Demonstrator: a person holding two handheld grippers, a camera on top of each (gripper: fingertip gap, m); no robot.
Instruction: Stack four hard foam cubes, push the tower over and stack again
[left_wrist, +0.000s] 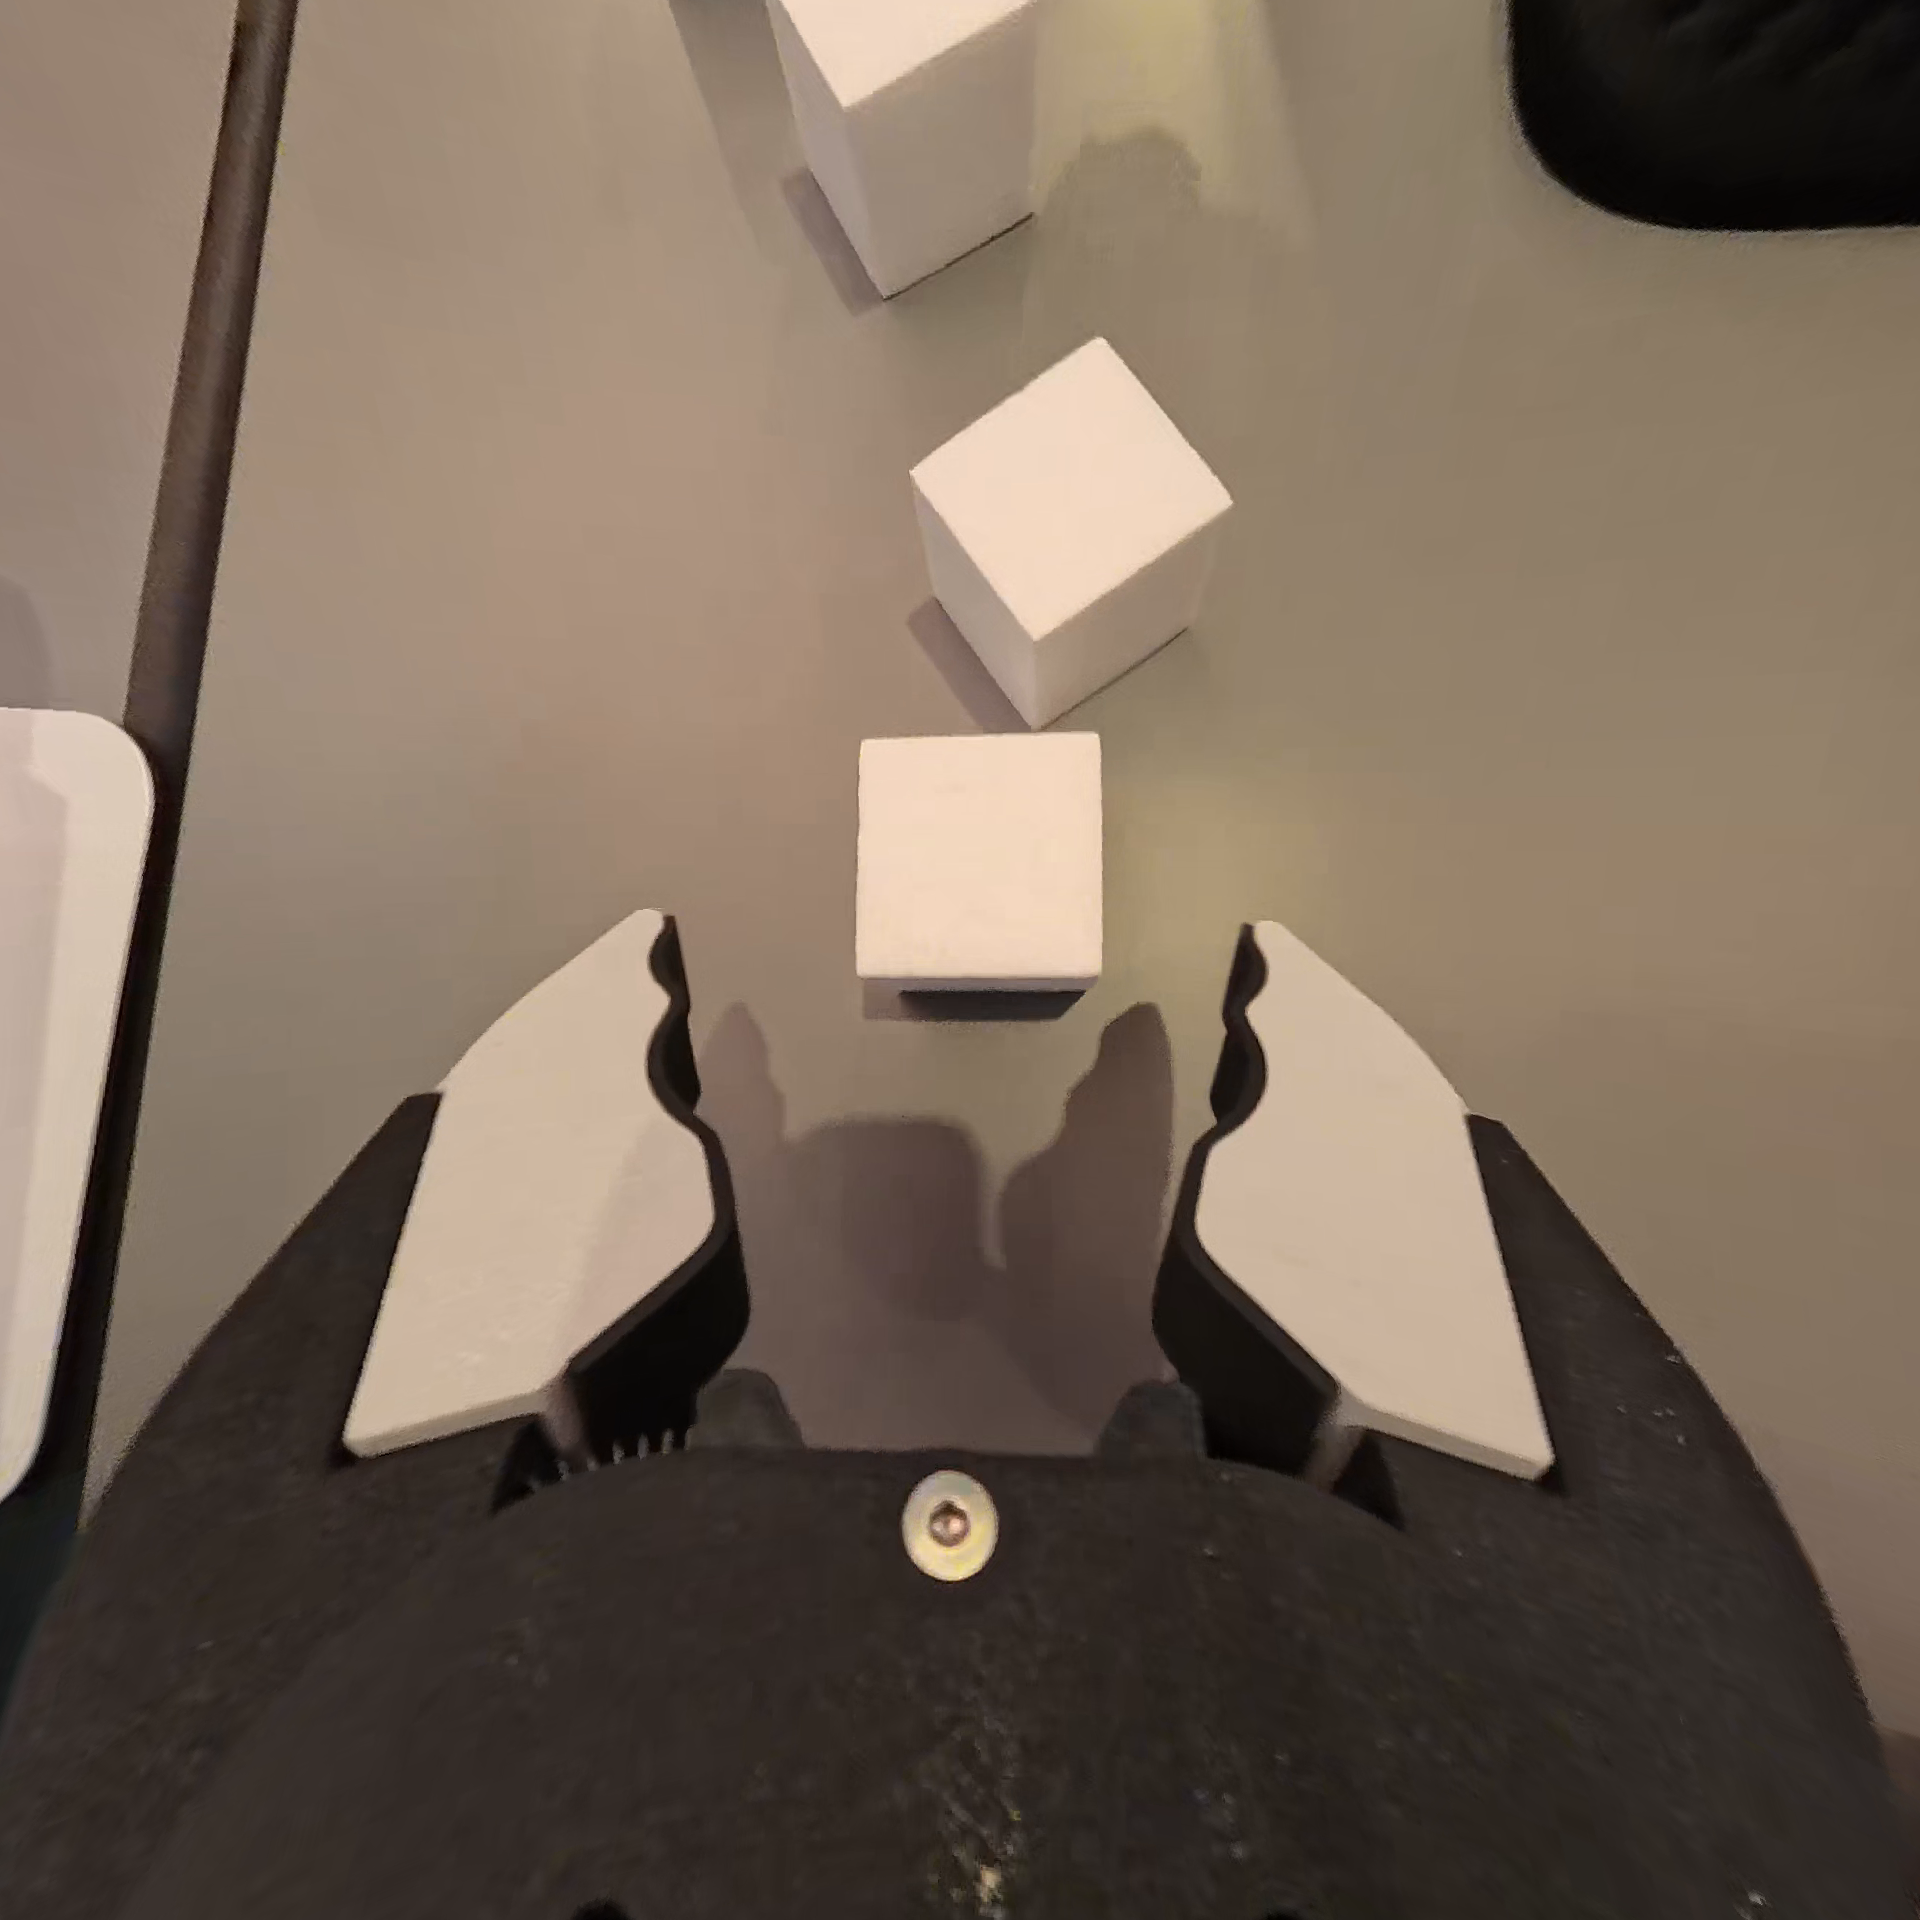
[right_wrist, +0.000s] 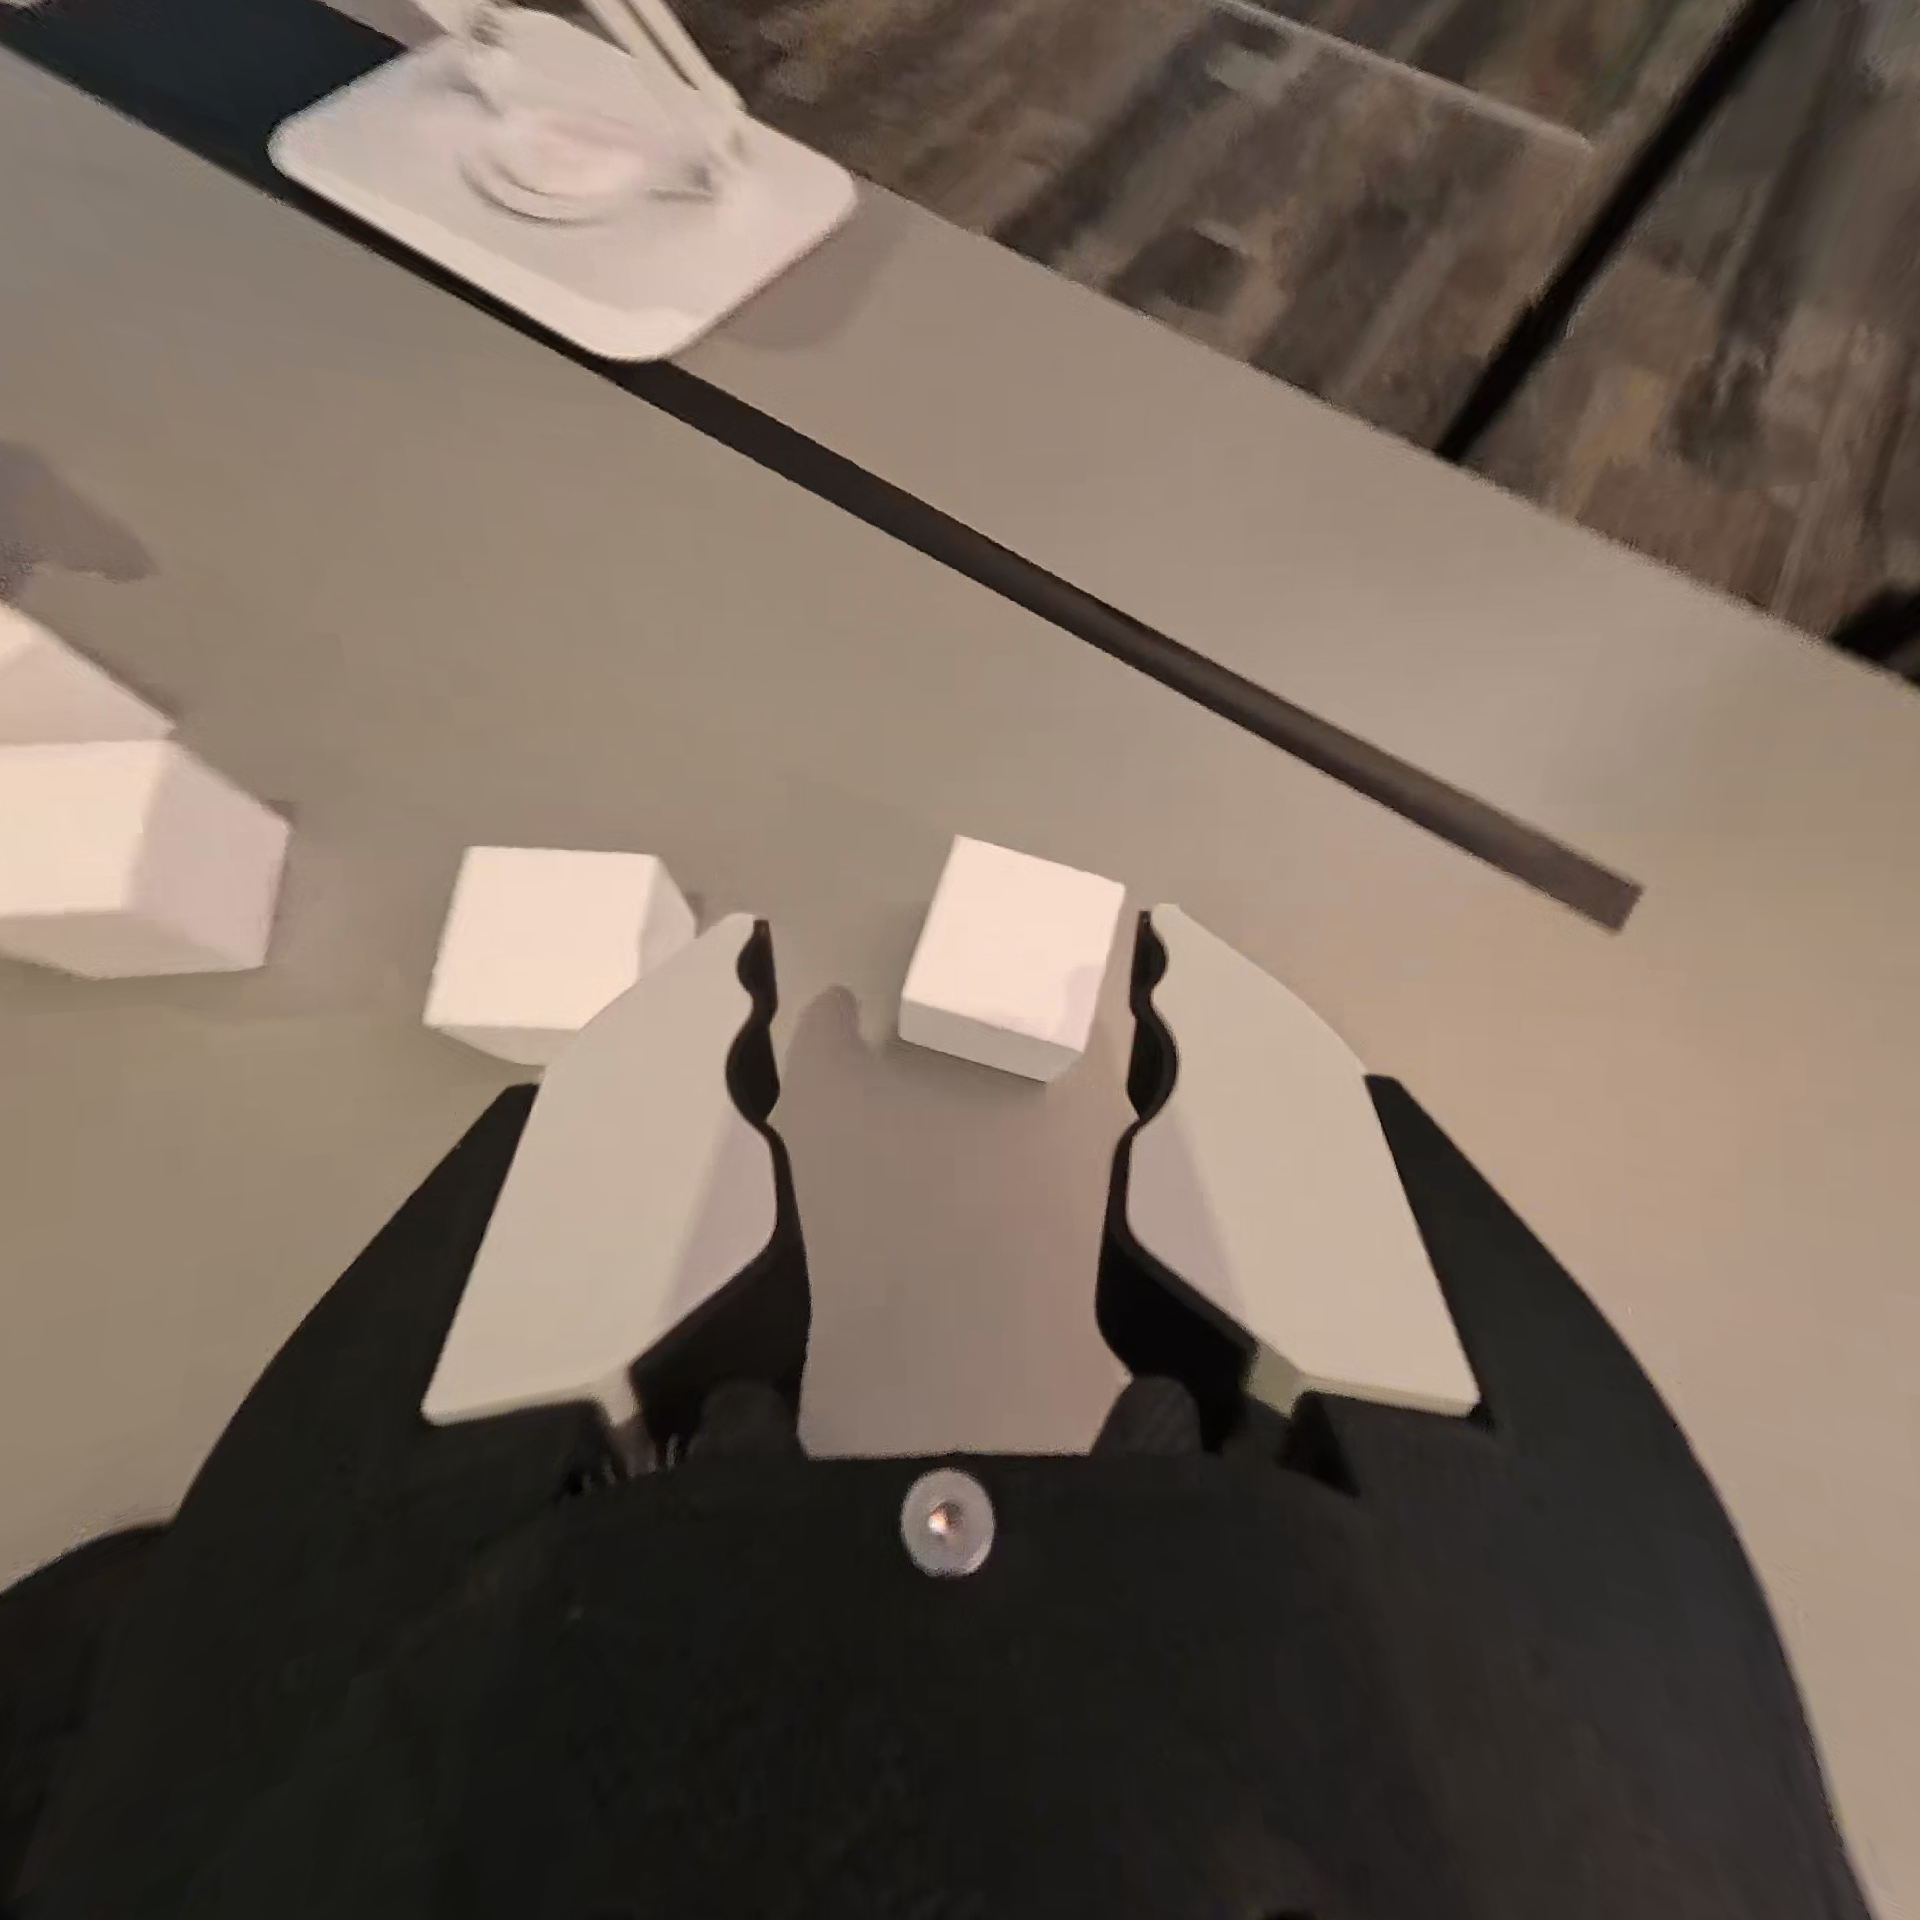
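White foam cubes lie scattered on a matte grey table (left_wrist: 520, 520), none stacked as far as either view shows. In the left wrist view the left gripper (left_wrist: 956, 935) hovers over the table with its fingers spread wide and nothing between them. The nearest cube (left_wrist: 977, 852) sits just beyond the fingertips, square to them and centred on the gap. A second cube (left_wrist: 1070, 530) stands a little farther on, turned so that a corner points back at the gripper, close to the first but apart from it. A third white block (left_wrist: 914, 135) runs off the far edge of the picture. A dark seam (left_wrist: 208, 416) crosses the tabletop on the left, a white rounded plate (left_wrist: 62, 1039) lies beyond it, and a black padded object (left_wrist: 1714, 104) fills the far right corner.

In the right wrist view, which is blurred, the right gripper (right_wrist: 951, 925) is also spread and empty. One cube (right_wrist: 1008, 966) rests on the table between its fingertips, close to the right finger; whether they touch cannot be told. Another cube (right_wrist: 551, 945) sits just left of the left finger, and a further blurred cube (right_wrist: 125, 852) lies at the left edge.
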